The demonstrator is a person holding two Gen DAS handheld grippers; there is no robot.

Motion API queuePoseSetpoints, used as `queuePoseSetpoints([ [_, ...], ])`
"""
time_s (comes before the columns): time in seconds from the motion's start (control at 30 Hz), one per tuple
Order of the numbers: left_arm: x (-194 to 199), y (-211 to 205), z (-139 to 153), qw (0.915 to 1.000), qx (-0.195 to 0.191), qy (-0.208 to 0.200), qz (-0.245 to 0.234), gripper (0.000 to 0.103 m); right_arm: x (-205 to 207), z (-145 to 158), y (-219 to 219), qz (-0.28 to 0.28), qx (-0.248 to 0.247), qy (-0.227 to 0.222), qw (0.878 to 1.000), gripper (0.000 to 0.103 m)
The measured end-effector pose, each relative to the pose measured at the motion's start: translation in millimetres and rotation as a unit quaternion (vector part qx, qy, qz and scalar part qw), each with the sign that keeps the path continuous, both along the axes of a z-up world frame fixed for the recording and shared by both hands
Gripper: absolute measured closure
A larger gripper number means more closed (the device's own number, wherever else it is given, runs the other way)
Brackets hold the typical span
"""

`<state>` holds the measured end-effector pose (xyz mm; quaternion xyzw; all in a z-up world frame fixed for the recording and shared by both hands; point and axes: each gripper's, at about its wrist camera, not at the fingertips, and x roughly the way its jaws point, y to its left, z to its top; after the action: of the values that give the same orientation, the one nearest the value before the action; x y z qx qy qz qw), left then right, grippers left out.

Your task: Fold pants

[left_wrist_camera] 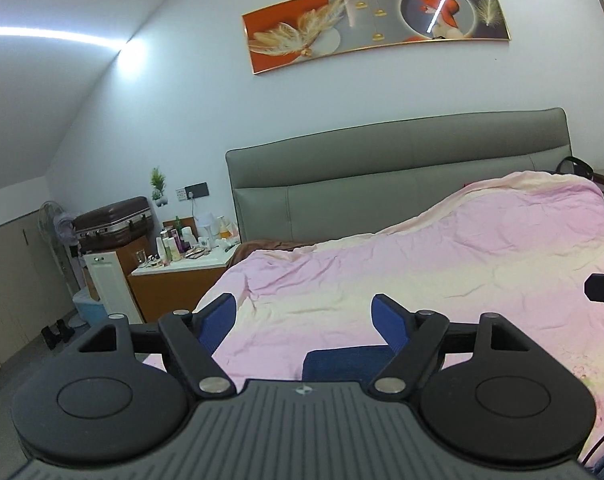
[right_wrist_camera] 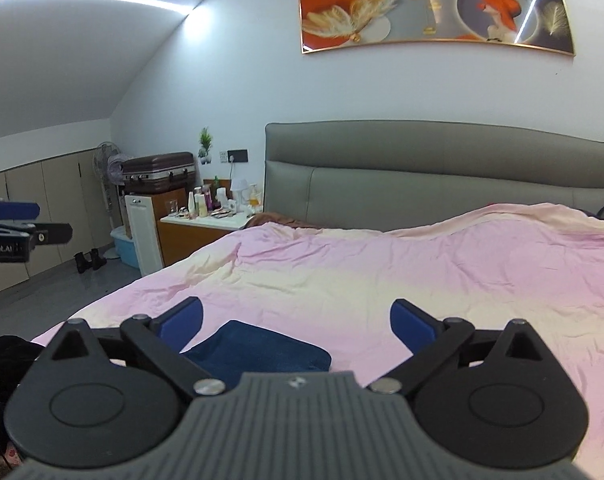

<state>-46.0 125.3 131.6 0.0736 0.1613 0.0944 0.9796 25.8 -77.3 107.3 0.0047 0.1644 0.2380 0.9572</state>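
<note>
The left tool (left_wrist_camera: 306, 320) stands wide with nothing between its blue pads, raised above the bed's wrinkled pink and cream quilt (left_wrist_camera: 442, 264). Below it, the folded dark blue pants (right_wrist_camera: 257, 350) lie flat on the quilt near the bed's near edge. The right tool (right_wrist_camera: 297, 322) is likewise spread wide and empty, above the pants.

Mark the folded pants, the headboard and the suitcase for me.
folded pants (right_wrist_camera: 257, 350): right wrist view, top face of the dark blue fold lying on the bed cover.
headboard (right_wrist_camera: 442, 160): right wrist view, upper grey padded panel.
suitcase (left_wrist_camera: 111, 222): left wrist view, brown side, above the latches.
</note>
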Motion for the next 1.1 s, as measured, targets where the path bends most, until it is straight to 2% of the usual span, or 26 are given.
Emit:
queuePoseSetpoints([
  [0.13,-20.7,-21.1,-21.9,0.9991,-0.042,-0.006,-0.005,0.011,-49.7,-14.4,-4.9,-0.026,0.001,-0.040,0.999,0.005],
  [0.23,-26.6,-34.1,-38.9,0.9993,-0.036,0.004,-0.009,0.011,-76.7,-28.7,2.7,-0.056,-0.028,-0.068,0.996,0.005],
  [0.37,-24.4,-42.8,-60.1,0.9986,-0.016,0.045,-0.023,0.011,-93.3,-49.5,12.7,-0.074,-0.045,-0.079,0.993,0.005],
  [0.47,-19.1,-42.1,-75.2,0.9963,-0.027,0.077,-0.027,0.011,-93.1,-66.2,16.9,-0.079,-0.050,-0.058,0.994,0.005],
  [0.73,-10.9,-29.9,-111.2,0.9880,-0.042,0.146,-0.028,0.011,-62.5,-102.8,23.1,-0.093,-0.059,0.045,0.993,0.005],
  [0.87,-11.0,-27.9,-112.2,0.9879,-0.044,0.146,-0.030,0.011,-57.9,-109.4,21.2,-0.116,-0.059,0.064,0.989,0.005],
  [1.1,-13.5,-29.2,-108.4,0.9892,-0.043,0.136,-0.033,0.011,-62.6,-109.1,19.8,-0.137,-0.055,0.057,0.987,0.005],
])
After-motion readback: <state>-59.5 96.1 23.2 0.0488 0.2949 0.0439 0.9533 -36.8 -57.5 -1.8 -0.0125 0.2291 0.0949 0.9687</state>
